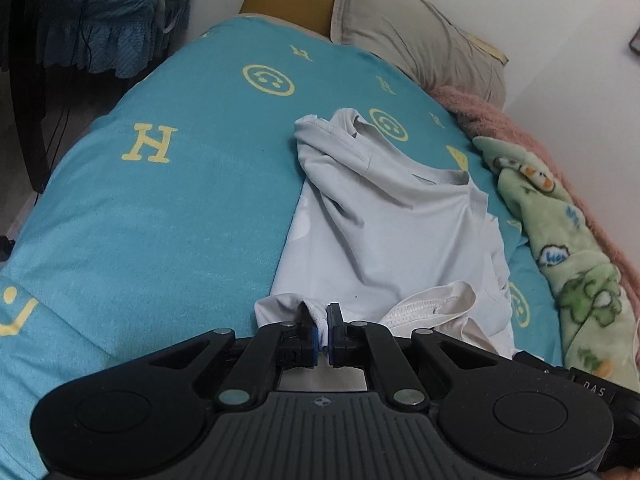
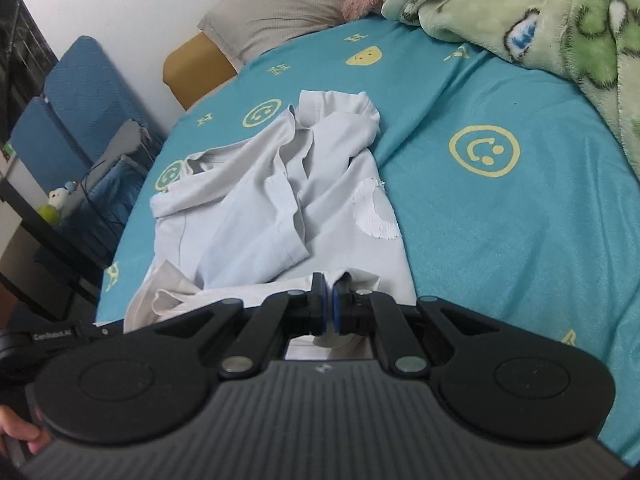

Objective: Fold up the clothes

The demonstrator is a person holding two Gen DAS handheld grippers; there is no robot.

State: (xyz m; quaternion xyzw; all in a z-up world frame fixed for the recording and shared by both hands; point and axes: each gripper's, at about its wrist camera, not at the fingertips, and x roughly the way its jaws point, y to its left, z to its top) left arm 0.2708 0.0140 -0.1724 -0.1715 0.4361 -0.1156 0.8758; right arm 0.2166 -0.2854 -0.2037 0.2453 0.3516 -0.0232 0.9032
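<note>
On the bedsheet [image 1: 160, 208], shirt [image 1: 380, 232] lies lengthwise toward pillow [image 1: 412, 40].

The shirt [image 1: 384, 220] lies on the bedsheet [image 1: 160, 208], pillow [image 1: 420, 40] behind it, blanket [image 1: 560, 240] to its right.

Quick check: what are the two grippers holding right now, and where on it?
Both are shut on the pale grey shirt: the left gripper and right gripper each pinch its near edge.
</note>
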